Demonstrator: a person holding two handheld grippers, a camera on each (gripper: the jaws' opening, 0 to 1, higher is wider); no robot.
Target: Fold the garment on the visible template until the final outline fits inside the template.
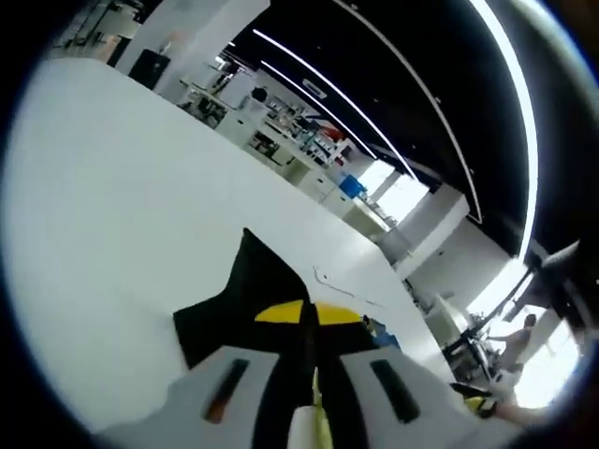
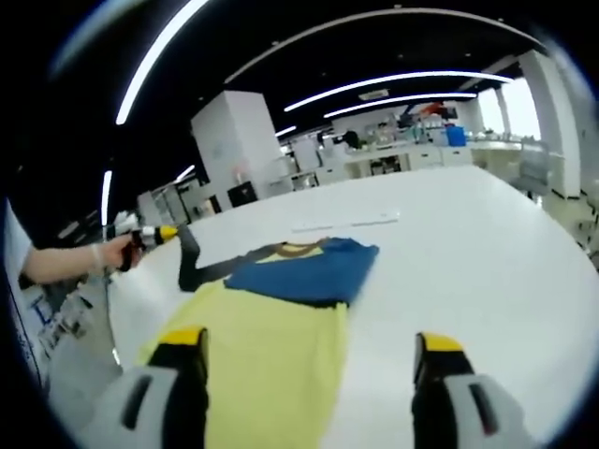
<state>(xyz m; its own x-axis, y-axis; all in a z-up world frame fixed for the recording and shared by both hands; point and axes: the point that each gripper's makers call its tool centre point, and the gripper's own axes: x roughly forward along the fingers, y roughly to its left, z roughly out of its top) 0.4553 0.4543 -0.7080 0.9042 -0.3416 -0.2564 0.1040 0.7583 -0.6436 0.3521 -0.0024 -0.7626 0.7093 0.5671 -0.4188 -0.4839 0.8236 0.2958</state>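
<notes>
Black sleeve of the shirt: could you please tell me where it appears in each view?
Left gripper view: the black sleeve is at lower centre, pinched in the left claw.
Right gripper view: it is at middle left, running from that claw to the blue part of the shirt.
Shared landmark: the left claw gripping it, above the white table.
</notes>
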